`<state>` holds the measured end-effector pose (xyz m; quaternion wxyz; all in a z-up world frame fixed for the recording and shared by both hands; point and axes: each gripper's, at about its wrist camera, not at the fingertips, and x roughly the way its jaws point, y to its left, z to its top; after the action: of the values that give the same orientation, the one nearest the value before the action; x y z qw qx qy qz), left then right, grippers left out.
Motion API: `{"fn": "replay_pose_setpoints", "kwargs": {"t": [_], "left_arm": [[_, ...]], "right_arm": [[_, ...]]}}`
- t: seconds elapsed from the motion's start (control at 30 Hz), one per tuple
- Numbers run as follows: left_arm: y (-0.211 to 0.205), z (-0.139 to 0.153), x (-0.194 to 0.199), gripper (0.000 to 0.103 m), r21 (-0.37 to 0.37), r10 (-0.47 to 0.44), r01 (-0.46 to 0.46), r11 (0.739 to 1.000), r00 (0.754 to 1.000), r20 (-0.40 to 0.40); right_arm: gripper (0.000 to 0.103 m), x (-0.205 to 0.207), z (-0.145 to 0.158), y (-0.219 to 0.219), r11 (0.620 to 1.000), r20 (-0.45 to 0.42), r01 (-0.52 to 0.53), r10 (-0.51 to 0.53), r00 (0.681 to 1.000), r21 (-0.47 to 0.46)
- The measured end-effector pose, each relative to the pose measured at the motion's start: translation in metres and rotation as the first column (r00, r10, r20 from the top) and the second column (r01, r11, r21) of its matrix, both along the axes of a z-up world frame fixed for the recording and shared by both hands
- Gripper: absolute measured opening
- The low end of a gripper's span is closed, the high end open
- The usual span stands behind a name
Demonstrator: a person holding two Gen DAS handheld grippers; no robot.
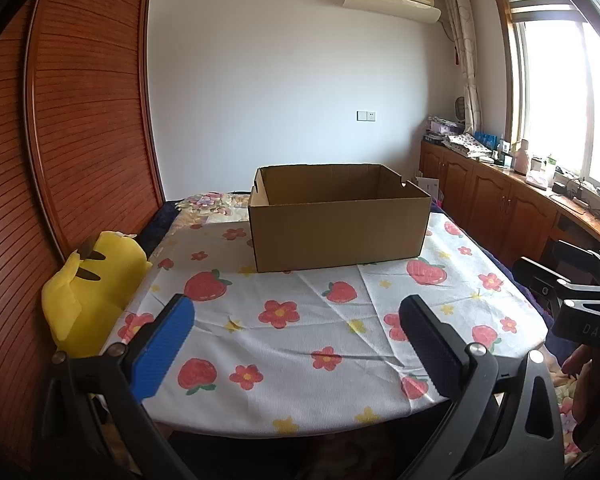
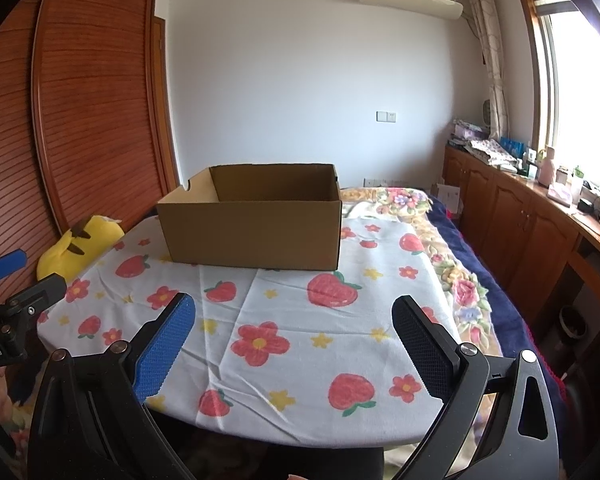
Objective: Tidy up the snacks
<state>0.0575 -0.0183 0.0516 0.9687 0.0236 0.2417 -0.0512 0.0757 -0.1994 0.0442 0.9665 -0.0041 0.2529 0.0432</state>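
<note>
Cardboard box [image 1: 336, 220] sits seemingly empty at the far side of your strawberry-print surface [image 1: 300, 332], no snacks visible, both your left gripper [image 1: 296, 344] and right gripper [image 2: 294, 344] spread wide, holding nothing—everything remains.

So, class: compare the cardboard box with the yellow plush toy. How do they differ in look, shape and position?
The cardboard box is plain brown with flat walls and sharp corners; the yellow plush toy is bright, rounded and soft-looking.
The box stands upright on the strawberry-print cloth, open at the top; the toy sits off the cloth, beside its left edge, near the wooden slatted door.
Neither is being touched by a gripper.
</note>
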Motion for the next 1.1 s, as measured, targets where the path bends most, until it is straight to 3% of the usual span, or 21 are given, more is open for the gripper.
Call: {"fn": "replay_pose_setpoints", "kwargs": {"t": [1.1], "left_arm": [[0.0029, 0.0045, -0.0055, 0.103, 0.010, 0.017, -0.017, 1.000, 1.000, 0.023]], "right_arm": [[0.100, -0.0004, 0.0038, 0.0019, 1.000, 0.005, 0.000, 0.000, 1.000, -0.003]]}}
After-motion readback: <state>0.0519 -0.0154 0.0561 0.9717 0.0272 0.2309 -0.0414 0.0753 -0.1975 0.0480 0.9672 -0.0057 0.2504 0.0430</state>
